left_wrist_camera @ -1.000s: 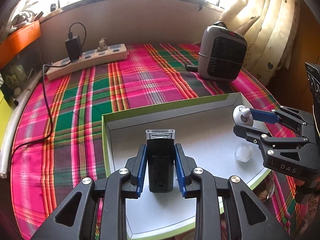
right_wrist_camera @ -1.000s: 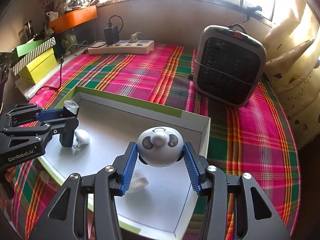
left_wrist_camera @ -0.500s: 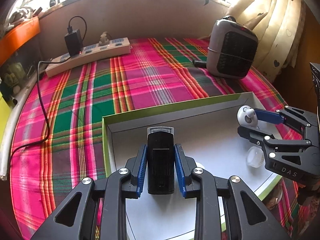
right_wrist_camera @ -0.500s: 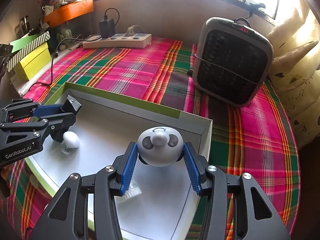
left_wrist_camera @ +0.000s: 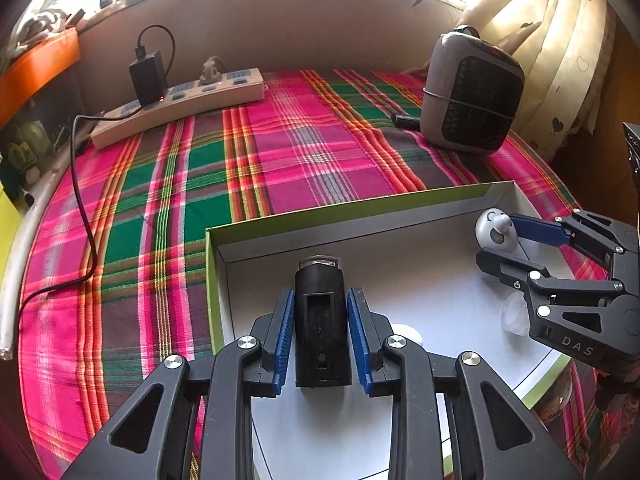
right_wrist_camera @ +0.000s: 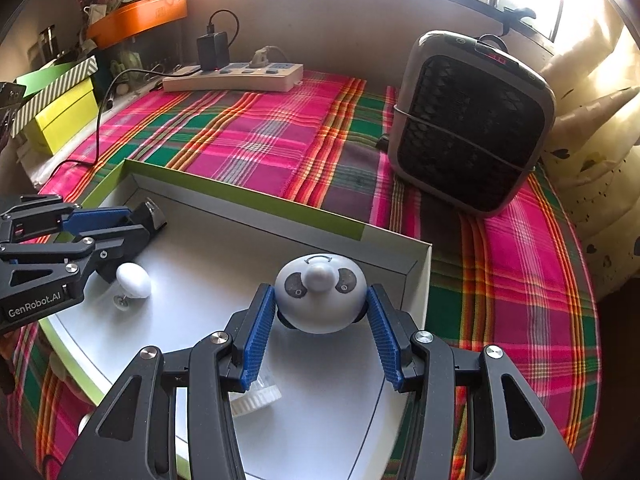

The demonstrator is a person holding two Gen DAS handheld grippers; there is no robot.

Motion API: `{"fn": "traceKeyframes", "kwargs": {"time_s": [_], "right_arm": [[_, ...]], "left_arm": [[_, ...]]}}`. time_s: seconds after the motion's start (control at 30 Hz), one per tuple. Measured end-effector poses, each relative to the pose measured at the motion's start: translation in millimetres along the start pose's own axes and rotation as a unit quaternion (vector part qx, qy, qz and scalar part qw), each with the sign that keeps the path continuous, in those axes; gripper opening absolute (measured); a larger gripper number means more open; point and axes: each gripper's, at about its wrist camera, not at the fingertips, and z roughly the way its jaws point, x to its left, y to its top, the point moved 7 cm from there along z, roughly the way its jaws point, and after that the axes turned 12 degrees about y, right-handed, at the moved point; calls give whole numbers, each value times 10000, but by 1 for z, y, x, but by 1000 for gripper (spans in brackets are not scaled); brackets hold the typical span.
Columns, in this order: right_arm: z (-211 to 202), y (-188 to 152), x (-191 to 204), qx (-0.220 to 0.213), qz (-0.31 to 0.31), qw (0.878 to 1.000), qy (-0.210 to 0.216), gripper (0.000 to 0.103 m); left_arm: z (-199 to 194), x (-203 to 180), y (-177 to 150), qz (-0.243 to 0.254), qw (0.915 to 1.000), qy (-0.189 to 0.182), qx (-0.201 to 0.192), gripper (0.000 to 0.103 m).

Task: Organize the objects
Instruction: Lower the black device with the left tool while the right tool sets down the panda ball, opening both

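Two claws: both over the tray (left_wrist_camera: 280,224), loaded for sorting
Tray: on plaid cloth (left_wrist_camera: 312,148)
Right claw (right_wrist_camera: 322,318): clamped on panda (right_wrist_camera: 320,294), tray's right corner
Left claw (left_wrist_camera: 321,334): clamped on black case (left_wrist_camera: 320,320), tray's left wall

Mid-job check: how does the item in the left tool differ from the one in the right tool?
The black cylinder in the left tool is dark, narrow and straight-sided; the panda toy in the right tool is white, wide and rounded. The cylinder has a clear cap; the panda has dark eye patches. Both are clamped above the green-rimmed tray.
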Motion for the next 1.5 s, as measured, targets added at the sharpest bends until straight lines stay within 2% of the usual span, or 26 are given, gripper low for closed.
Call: {"fn": "traceKeyframes", "kwargs": {"time_s": [0.4, 0.57, 0.73, 0.87, 1.5], "right_arm": [[3, 0, 3, 18, -70, 10000, -34, 49], [3, -1, 3, 5, -49, 10000, -30, 49], [0, -2, 3, -22, -13, 10000, -41, 49], [-2, -1, 2, -61, 38, 10000, -53, 54], [-32, -6, 13, -301, 35, 9995, -94, 56]], "left_arm": [[0, 0, -1, 45, 10000, 24, 9, 26], [-1, -1, -1, 41, 10000, -16, 8, 33], [-2, -1, -1, 36, 10000, -4, 5, 35], [-5, 0, -2, 0, 10000, -19, -13, 38], [-40, 11, -10, -186, 9995, -70, -250, 40]]}}
